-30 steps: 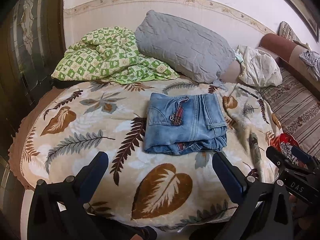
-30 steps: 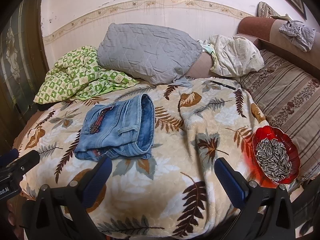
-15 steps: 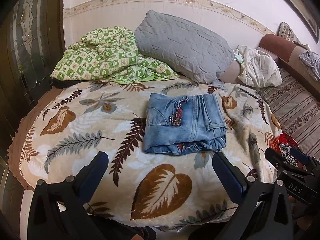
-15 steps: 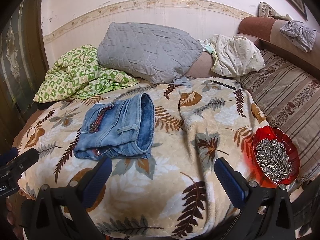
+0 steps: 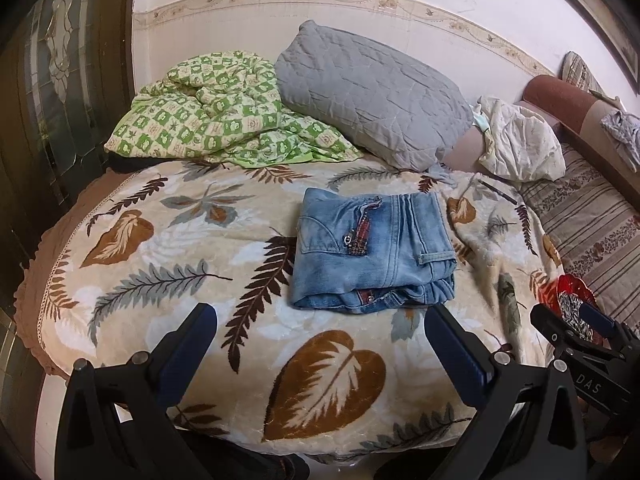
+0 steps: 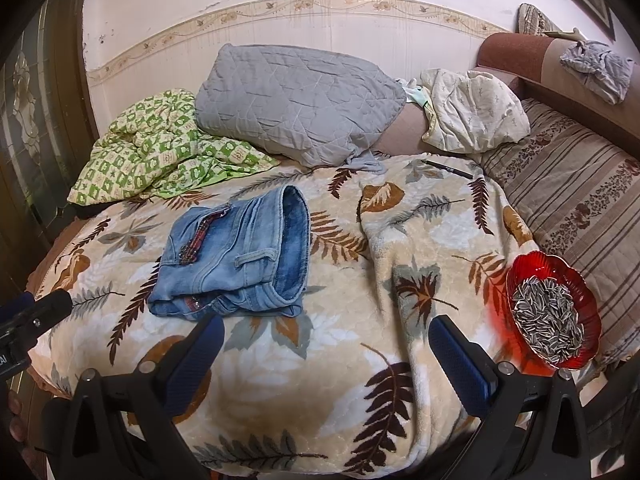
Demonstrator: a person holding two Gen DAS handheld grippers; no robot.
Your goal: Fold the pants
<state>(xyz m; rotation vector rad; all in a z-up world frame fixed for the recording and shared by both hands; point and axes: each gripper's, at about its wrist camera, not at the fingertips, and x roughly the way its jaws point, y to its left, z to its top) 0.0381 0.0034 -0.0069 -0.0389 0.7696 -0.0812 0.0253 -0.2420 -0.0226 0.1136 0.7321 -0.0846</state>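
Note:
Light blue denim pants point(image 5: 374, 250) lie folded into a compact bundle in the middle of the leaf-patterned blanket point(image 5: 172, 280); they also show in the right wrist view point(image 6: 236, 262). My left gripper point(image 5: 320, 344) is open and empty, held back from the near edge of the pants. My right gripper point(image 6: 326, 356) is open and empty, to the right of the bundle and apart from it. The right gripper's tip shows in the left wrist view point(image 5: 576, 340), and the left gripper's tip shows in the right wrist view point(image 6: 36, 312).
A grey pillow point(image 5: 372, 96), a green checked quilt point(image 5: 212, 120) and a white cloth point(image 5: 520, 144) lie at the back by the wall. A red bowl of sunflower seeds point(image 6: 552, 316) sits at the right blanket edge. A pen point(image 6: 448, 169) lies behind. A striped couch point(image 6: 580, 184) stands right.
Both grippers have barely drifted; the pants lie still, and both jaws stay open.

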